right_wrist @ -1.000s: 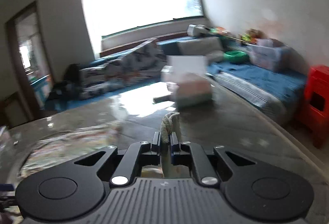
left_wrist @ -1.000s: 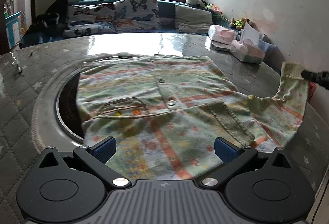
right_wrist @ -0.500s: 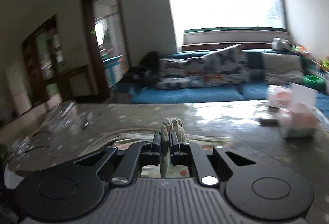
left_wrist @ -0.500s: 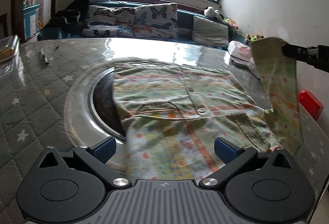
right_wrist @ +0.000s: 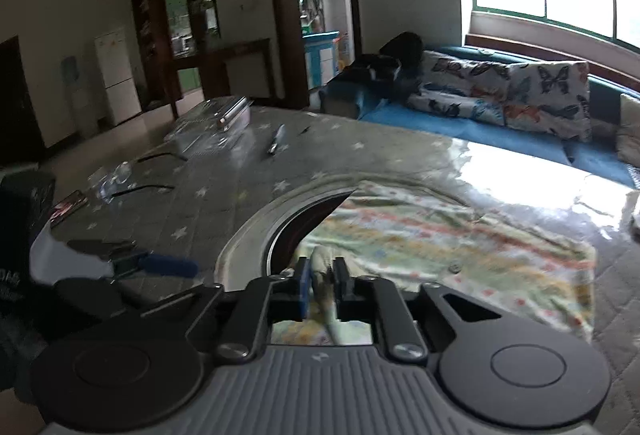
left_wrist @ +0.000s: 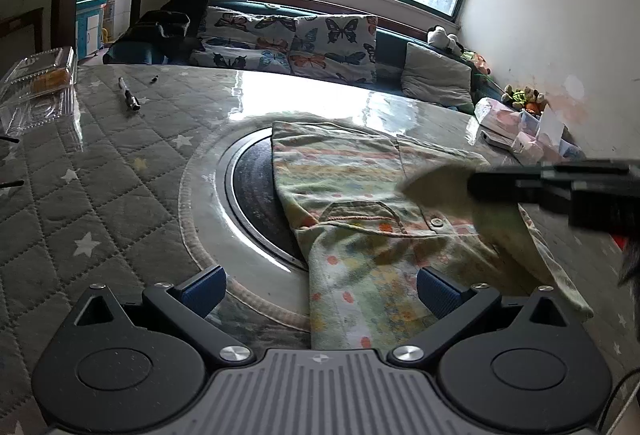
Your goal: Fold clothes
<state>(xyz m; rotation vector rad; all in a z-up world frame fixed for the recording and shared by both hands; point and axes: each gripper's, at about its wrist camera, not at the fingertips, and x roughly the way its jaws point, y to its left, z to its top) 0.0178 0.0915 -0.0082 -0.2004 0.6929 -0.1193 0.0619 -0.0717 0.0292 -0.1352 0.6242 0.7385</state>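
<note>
A pale green patterned shirt point(left_wrist: 352, 187) with buttons and a chest pocket lies spread on the table, partly over the dark round inset point(left_wrist: 252, 191). It also shows in the right wrist view point(right_wrist: 460, 235). My right gripper point(right_wrist: 322, 277) is shut on the shirt's sleeve point(right_wrist: 320, 267) and holds it over the shirt body; it shows as a blurred black bar in the left wrist view point(left_wrist: 472, 183). My left gripper point(left_wrist: 320, 291) is open and empty, low over the shirt's near hem. It shows at the left of the right wrist view point(right_wrist: 168, 265).
The quilted star-patterned table cover point(left_wrist: 80, 195) spreads left. A pen point(left_wrist: 128, 95) and a clear plastic box point(left_wrist: 36, 91) lie at the far left. Tissue packs and boxes point(left_wrist: 520, 127) stand at the far right. A sofa with butterfly cushions point(left_wrist: 296, 43) is behind.
My right gripper has swung left with the sleeve, from beyond the shirt's right side to over its middle. My left gripper has shifted left along the near hem.
</note>
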